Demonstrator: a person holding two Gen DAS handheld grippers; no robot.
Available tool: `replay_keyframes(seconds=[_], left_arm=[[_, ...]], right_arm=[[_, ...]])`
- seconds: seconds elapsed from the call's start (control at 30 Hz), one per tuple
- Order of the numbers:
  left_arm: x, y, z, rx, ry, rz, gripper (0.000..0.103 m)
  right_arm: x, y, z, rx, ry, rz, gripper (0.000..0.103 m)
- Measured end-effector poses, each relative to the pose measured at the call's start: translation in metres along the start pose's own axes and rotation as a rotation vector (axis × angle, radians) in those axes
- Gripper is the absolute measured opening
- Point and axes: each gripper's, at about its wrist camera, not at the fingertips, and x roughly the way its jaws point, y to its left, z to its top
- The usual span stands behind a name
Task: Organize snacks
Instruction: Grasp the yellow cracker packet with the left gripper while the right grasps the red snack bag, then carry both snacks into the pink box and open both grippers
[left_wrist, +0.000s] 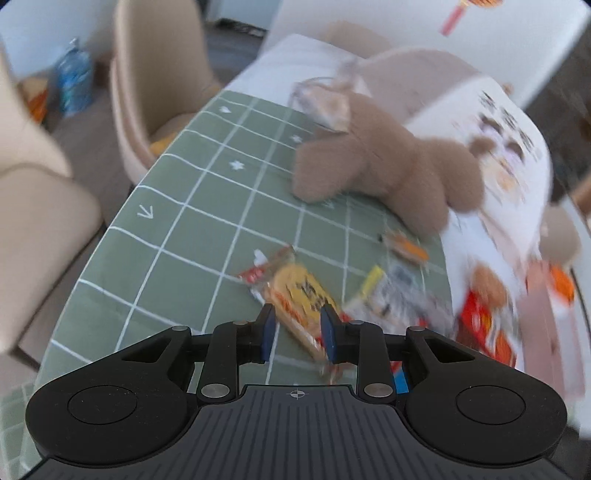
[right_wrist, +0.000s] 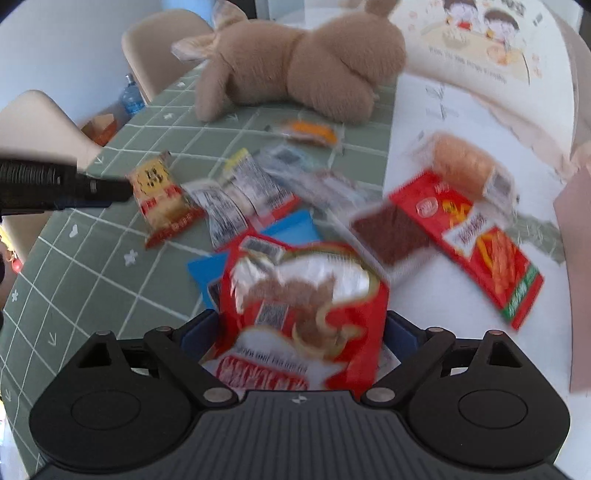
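Note:
A yellow and red snack packet sits between the blue pads of my left gripper, whose jaws stand narrow and pinch it. From the right wrist view the same packet hangs off the tip of the left gripper over the green checked cloth. My right gripper has its jaws wide, closed on the two sides of a red snack bag. More packets lie in a loose pile: silver ones with barcodes, a blue one, a brown one.
A brown plush toy lies across the back of the table. A red stick-snack box, a wrapped bun and an orange packet lie nearby. Beige chairs stand along the left edge. A printed white bag is on the right.

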Motion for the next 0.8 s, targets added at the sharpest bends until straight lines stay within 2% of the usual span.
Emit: replay_keyframes(seconds=[0.1, 0.2, 0.27, 0.43, 0.57, 0.63, 0.8], left_arm=[[0.015, -0.009, 0.004, 0.027, 0.0, 0.028, 0.031], [0.029, -0.031, 0.002, 0.121, 0.006, 0.034, 0.043], [0.038, -0.046, -0.003, 0.196, 0.012, 0.068, 0.045], [0.046, -0.076, -0.02, 0.359, 0.005, 0.159, 0.043], [0.027, -0.081, -0.041, 0.357, 0.03, 0.092, 0.04], [0.014, -0.087, -0.057, 0.376, 0.021, 0.084, 0.04], [-0.026, -0.099, -0.098, 0.341, 0.021, 0.004, 0.04]], right_arm=[[-0.013, -0.014, -0.013, -0.002, 0.025, 0.028, 0.083], [-0.033, -0.032, -0.026, 0.004, 0.02, 0.036, 0.074], [-0.05, -0.043, -0.032, 0.019, -0.002, 0.042, 0.065], [-0.094, -0.075, -0.038, 0.06, -0.099, 0.051, 0.064], [-0.118, -0.1, -0.05, 0.051, -0.113, 0.024, 0.064], [-0.126, -0.114, -0.059, 0.052, -0.107, 0.014, 0.064], [-0.135, -0.156, -0.1, 0.054, -0.079, -0.053, 0.064]])
